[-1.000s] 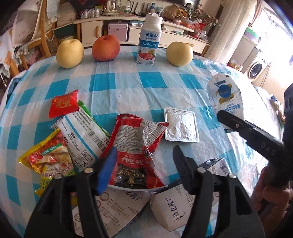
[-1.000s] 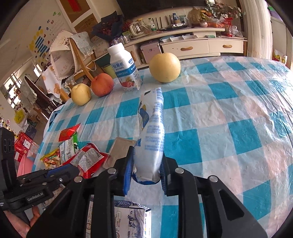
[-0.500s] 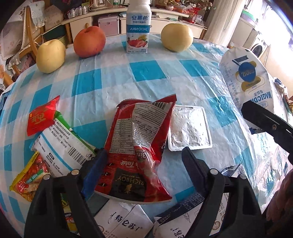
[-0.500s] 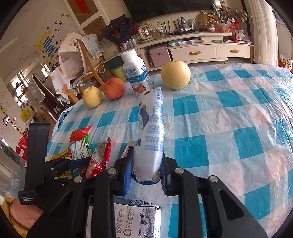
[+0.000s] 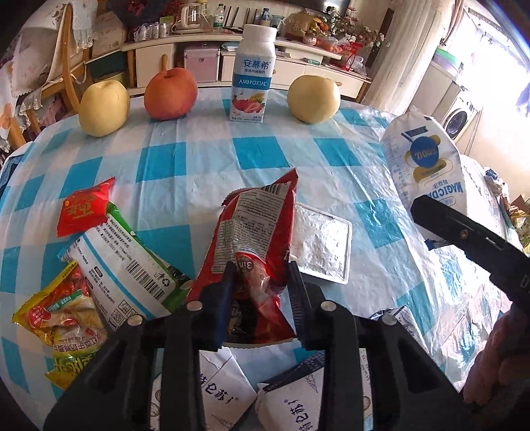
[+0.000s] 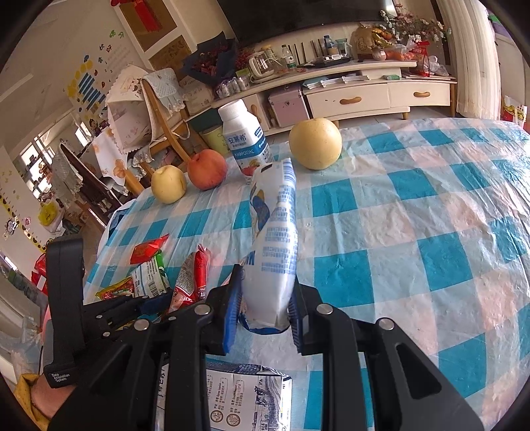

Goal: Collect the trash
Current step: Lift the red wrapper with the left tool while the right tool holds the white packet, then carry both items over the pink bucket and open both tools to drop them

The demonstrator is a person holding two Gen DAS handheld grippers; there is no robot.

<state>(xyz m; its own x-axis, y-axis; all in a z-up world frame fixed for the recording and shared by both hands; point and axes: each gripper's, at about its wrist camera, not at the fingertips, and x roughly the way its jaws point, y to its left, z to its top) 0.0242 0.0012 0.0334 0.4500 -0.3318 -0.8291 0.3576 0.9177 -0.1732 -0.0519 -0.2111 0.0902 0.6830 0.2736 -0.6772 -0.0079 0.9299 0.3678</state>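
Left gripper [image 5: 261, 281]: jaws closed onto red snack wrapper [image 5: 256, 245], wrapper raised off checked tablecloth [image 5: 185, 155]. Foil tray [image 5: 323, 245] just right of the fingers; green-edged wrapper [image 5: 122, 265] to the left.

Right gripper [image 6: 263, 305]: jaws clamped on white-and-blue pouch [image 6: 275, 245], pouch projecting forward above tablecloth. Milk carton [image 6: 238, 394] directly beneath the fingers.

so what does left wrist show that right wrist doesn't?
Left wrist only: the foil tray behind the red snack wrapper, and the washing machine.
Right wrist only: the dark screen on the far wall and the wall stickers.
Both: left gripper shut on the red wrapper, right gripper shut on the white pouch, yogurt bottle, red apple.
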